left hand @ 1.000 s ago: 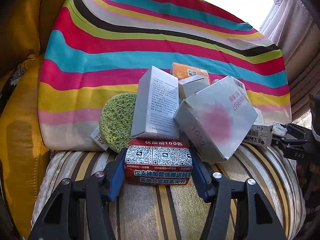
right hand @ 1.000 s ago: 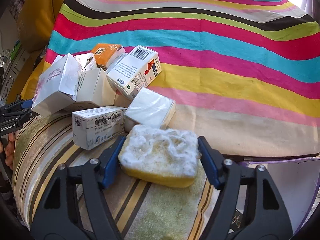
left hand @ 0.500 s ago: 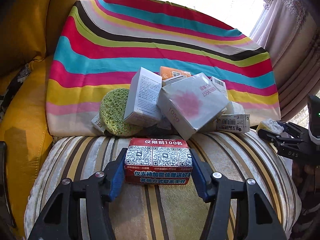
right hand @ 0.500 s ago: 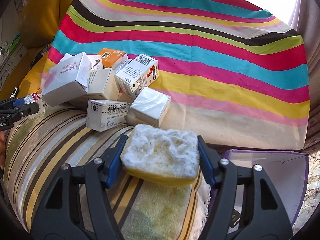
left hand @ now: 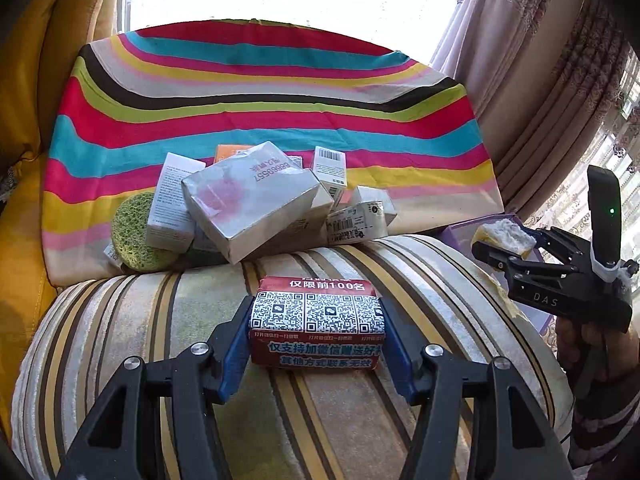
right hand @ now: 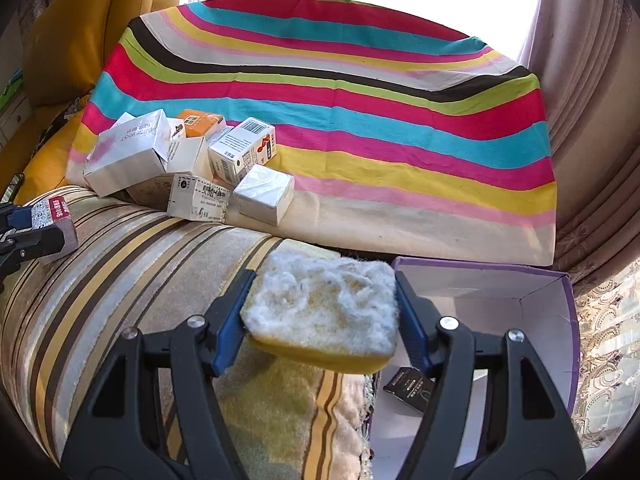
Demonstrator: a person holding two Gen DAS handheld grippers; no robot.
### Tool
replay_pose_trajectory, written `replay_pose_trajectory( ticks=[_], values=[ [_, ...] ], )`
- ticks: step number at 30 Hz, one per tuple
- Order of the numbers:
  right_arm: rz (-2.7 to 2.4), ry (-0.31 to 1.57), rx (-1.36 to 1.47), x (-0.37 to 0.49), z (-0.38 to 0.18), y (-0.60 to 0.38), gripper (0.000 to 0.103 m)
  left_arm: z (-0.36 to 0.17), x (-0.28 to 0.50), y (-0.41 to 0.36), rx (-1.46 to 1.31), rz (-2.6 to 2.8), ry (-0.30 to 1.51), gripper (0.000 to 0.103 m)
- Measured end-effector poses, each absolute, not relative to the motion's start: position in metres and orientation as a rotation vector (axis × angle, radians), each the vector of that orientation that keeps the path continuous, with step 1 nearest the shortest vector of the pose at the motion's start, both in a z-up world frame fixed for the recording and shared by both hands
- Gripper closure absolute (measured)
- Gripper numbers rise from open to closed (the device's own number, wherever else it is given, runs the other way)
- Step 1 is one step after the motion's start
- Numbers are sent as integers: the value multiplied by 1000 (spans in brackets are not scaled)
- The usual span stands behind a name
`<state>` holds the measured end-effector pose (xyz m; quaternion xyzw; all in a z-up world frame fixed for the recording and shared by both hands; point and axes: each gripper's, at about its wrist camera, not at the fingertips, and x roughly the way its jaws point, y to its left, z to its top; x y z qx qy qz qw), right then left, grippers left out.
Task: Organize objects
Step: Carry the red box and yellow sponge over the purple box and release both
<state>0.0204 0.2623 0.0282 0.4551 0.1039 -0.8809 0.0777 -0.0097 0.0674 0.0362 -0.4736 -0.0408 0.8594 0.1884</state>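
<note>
Red and white, the QR-printed pack [left hand: 316,326] sits clamped between the blue pads of the left gripper [left hand: 316,336], raised above the striped seat cushion [left hand: 132,320] near its front edge. The right gripper [right hand: 322,320] is closed on a yellow sponge [right hand: 320,316] with a frayed white top, held over the cushion's right edge, just beside an open purple box [right hand: 560,300] that stands off that edge. A small dark packet [right hand: 408,388] lies inside the box.

At the cushion's back edge, against the rainbow-striped pillow [left hand: 260,100], the other things lie in a heap: a large silver-grey box [left hand: 256,204] with a pink blotch tilts on top, a white box [left hand: 172,204] leans at its left, and a green round sponge [left hand: 132,236] stands on edge at the heap's left end. An orange box [right hand: 198,122] pokes out behind. A barcode carton [right hand: 244,152] and a small foil-wrapped block [right hand: 264,194] are at the heap's right end, touching each other.

In the left view a hand [left hand: 596,344] grips the right tool's handle.
</note>
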Motion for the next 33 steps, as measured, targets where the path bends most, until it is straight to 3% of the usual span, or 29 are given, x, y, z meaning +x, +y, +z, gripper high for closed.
replay_pose_trajectory(
  ticks=[14, 23, 33],
  values=[
    [-2807, 296, 1349, 40, 35, 310, 33, 45, -4, 145, -1273, 2301, 3, 44],
    [-2856, 182, 1403, 45, 22, 349, 33, 48, -7, 204, -1239, 2218, 108, 44],
    [-3004, -64, 1406, 52, 31, 422, 33, 55, -16, 260, -1187, 2153, 165, 44]
  ],
)
